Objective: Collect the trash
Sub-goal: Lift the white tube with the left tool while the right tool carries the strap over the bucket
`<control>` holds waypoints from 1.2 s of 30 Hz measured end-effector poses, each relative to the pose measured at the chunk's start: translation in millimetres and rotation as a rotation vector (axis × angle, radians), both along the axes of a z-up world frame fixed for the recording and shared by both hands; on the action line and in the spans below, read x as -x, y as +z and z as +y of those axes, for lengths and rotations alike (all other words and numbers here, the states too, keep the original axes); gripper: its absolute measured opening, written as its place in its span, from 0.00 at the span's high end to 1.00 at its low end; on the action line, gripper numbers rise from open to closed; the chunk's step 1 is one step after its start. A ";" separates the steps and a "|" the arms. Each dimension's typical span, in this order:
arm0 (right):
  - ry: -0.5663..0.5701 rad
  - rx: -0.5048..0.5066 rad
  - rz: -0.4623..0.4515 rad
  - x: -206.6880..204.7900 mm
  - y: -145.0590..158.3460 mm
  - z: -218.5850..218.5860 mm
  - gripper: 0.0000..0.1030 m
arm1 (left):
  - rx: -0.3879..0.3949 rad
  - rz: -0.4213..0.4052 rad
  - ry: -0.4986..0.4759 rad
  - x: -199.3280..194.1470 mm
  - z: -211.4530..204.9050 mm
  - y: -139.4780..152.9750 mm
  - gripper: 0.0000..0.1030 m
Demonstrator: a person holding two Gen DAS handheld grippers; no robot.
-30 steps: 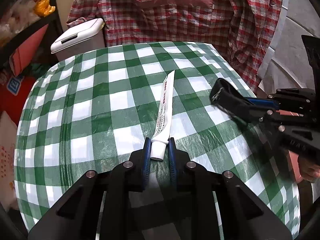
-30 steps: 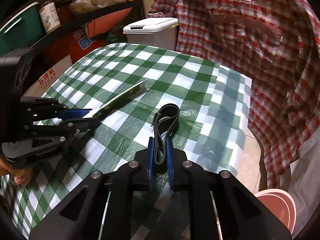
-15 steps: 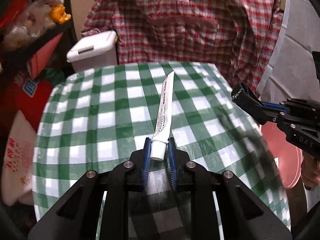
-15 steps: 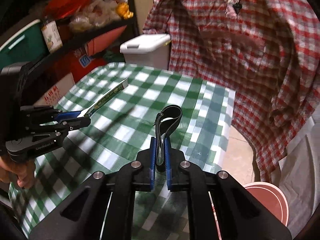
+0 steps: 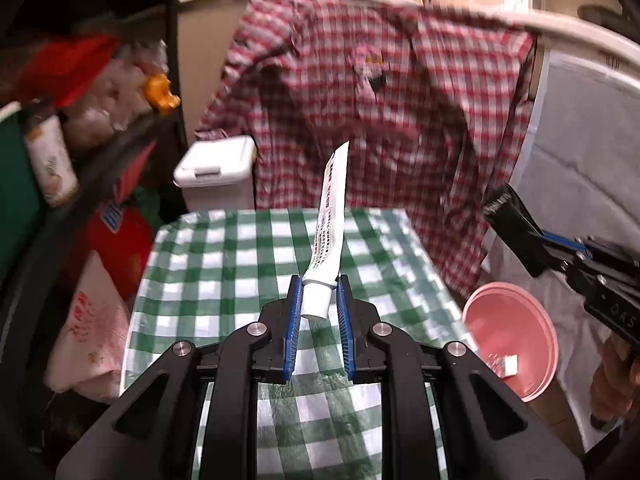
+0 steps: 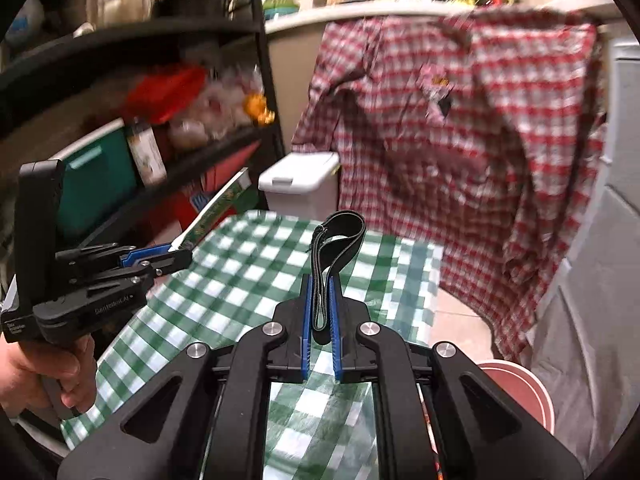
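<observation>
**Two grippers aloft, each holding one piece of trash above the checked table**

Left gripper [image 5: 318, 306]: blue-padded fingers [image 5: 292, 320] clenched on the white cap end of a squeezed toothpaste tube [image 5: 330, 224]. The tube stands up and away from the fingers, its flat crimped end highest, clear of the table. In the right wrist view the same tube [image 6: 218, 212] shows a green printed face and juts forward from the left gripper [image 6: 176, 252], whose handle is wrapped by the person's hand [image 6: 48, 372].

Right gripper [image 6: 320, 316]: fingers closed on the lower end of a black strap loop [image 6: 338, 244], which rises upright from between the pads and curls over at the top. In the left wrist view that gripper [image 5: 560, 254] enters from the right edge with the strap's dark end [image 5: 506, 210] leading; printing on it is too blurred to read.

Table [image 5: 224, 264]: green-and-white checked cloth, below both grippers and touching neither item.

Pink bin [image 5: 516, 332]: round, on the floor just beside the table's right edge, beneath the right gripper; small pale scraps, possibly paper, lie inside.

White lidded bin [image 5: 216, 170]: beyond the table's far left corner.

Red plaid shirt [image 5: 384, 112]: hanging behind the table's far edge.

Shelving [image 6: 160, 152]: dark rack to the left, holding a teal box, a jar and bagged goods, blurred.
</observation>
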State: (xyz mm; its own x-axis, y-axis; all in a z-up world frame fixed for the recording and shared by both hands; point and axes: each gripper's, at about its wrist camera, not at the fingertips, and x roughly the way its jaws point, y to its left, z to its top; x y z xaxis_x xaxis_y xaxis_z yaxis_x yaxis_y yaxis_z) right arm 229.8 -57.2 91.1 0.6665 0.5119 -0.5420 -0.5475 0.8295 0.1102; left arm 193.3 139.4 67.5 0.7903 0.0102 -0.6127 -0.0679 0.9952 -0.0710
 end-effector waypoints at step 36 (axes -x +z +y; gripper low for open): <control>-0.365 -0.008 -0.147 75.8 13.3 -147.4 0.92 | 0.007 -0.136 0.062 71.4 -120.9 38.9 0.83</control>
State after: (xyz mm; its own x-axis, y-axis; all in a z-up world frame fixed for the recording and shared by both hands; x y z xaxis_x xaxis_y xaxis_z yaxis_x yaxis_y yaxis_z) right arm 154.0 -204.6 104.4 0.8755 0.2311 -0.4242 -0.2274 0.9719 0.0602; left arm 121.9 18.6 106.4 0.8642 0.0573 -0.5000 -0.1180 0.9889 -0.0906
